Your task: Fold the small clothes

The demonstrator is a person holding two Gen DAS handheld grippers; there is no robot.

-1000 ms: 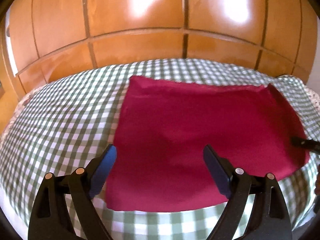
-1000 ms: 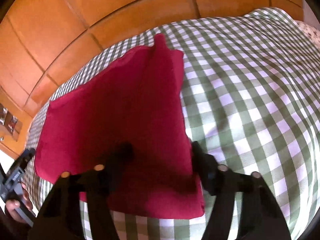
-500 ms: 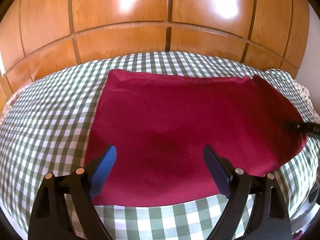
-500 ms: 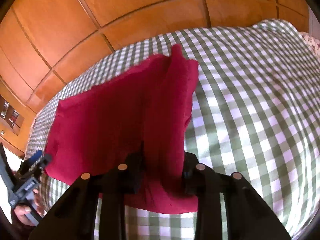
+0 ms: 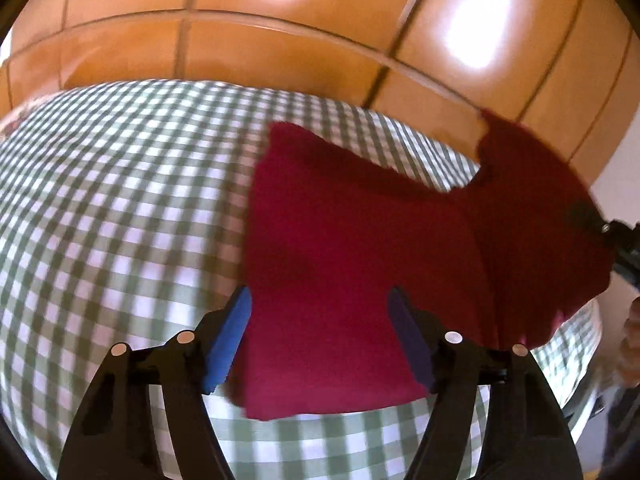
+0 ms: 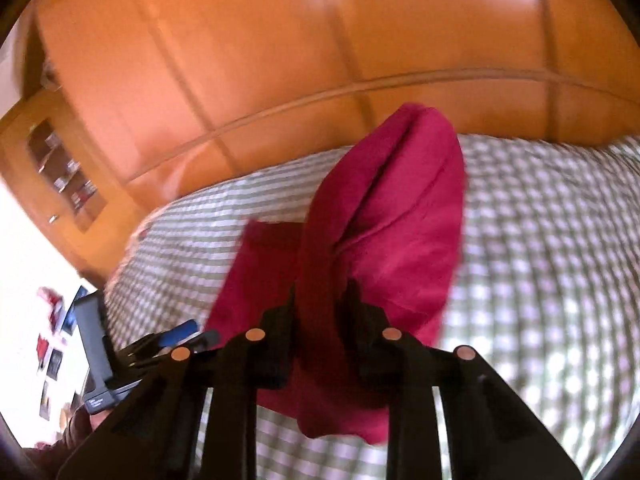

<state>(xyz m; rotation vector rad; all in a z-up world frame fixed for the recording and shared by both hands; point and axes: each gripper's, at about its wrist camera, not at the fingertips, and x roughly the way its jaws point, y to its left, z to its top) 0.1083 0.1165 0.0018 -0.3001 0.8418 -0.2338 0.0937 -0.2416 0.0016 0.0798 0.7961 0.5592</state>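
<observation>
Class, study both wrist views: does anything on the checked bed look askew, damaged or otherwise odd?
Nothing damaged or spilled. The only irregular thing is the red cloth: its right side is bunched and lifted off the checked bedcover, pinched in the right gripper, whose jaws have just been closing. The left gripper is open over the flat part.

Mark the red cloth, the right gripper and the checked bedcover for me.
red cloth [image 5: 340, 248], left wrist view, flat middle part.
right gripper [image 6: 320, 300], right wrist view, between its fingertips.
checked bedcover [image 5: 120, 200], left wrist view, bare part.

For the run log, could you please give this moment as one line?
right claw: shut on red cloth, edge lifted | left claw: open, closing, above cloth
</observation>
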